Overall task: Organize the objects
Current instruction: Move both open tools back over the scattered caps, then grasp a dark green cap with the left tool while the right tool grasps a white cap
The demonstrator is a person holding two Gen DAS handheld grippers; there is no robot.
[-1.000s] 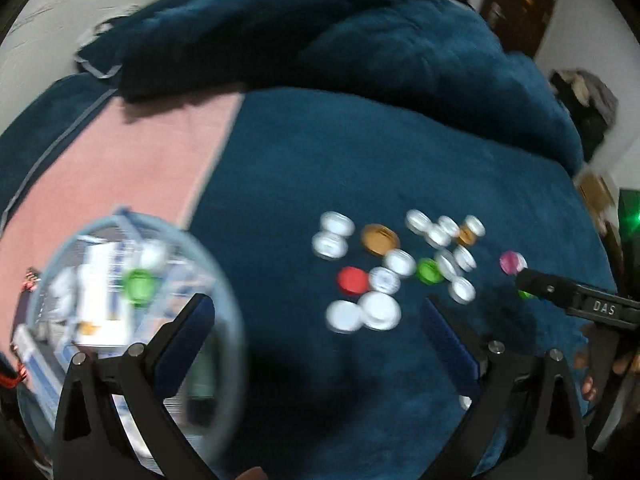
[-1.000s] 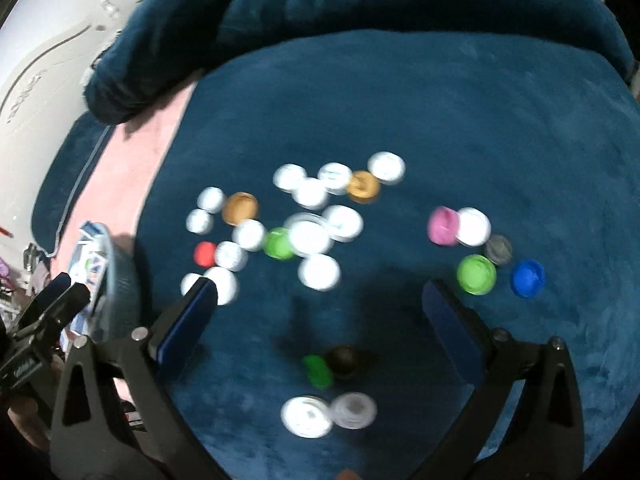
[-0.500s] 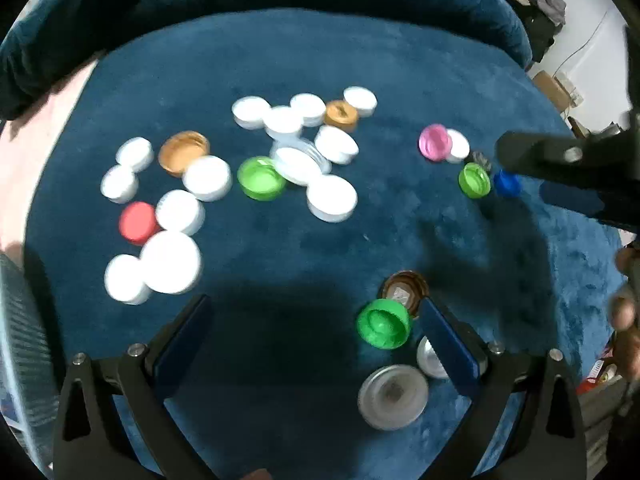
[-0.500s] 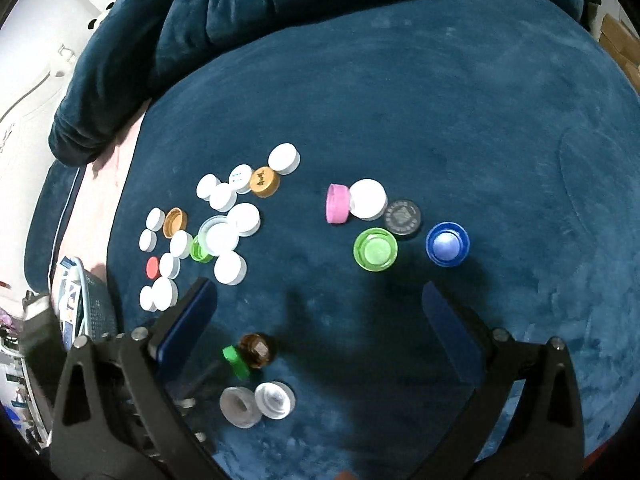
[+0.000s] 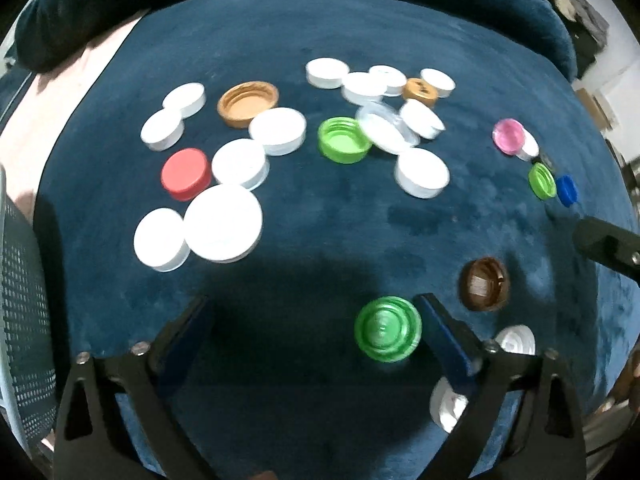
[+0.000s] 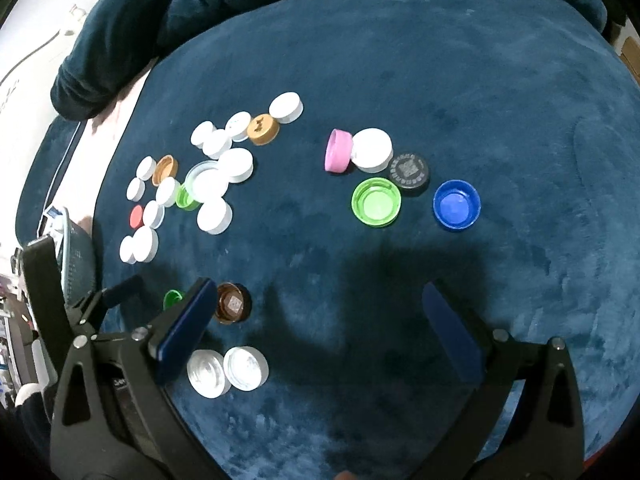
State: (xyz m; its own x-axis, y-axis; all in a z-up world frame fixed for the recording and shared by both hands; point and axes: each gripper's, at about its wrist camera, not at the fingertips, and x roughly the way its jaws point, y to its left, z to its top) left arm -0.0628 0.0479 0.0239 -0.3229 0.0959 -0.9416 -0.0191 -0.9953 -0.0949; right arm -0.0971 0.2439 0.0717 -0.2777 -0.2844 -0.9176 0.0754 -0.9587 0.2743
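Observation:
Many bottle caps lie on a dark blue plush surface [image 5: 320, 232]. My left gripper [image 5: 314, 312] hangs low over it, jaws wide and closing. A green cap [image 5: 387, 334] lies between its fingers, close beside the right one, and the left pad is far from it. A brown cap [image 5: 483, 284] and two pale caps [image 6: 228, 372] lie near. My right gripper [image 6: 318, 300] stands open over bare plush, with the brown cap [image 6: 233, 303] by its left finger. A pink cap [image 6: 339, 150], a green cap [image 6: 376, 202], a black cap [image 6: 409, 170] and a blue cap [image 6: 456, 205] form a group further off.
A cluster of white caps with a red cap [image 5: 186, 174], a gold cap [image 5: 248, 103] and an upturned green cap [image 5: 344, 140] lies at the left. A mesh basket [image 5: 20, 320] stands at the far left edge. A rolled blue blanket [image 6: 280, 0] borders the back.
My left gripper has swung from above the basket to the right and down, ending low around the green cap, and its jaws have narrowed a little. My right gripper drifted right and lower.

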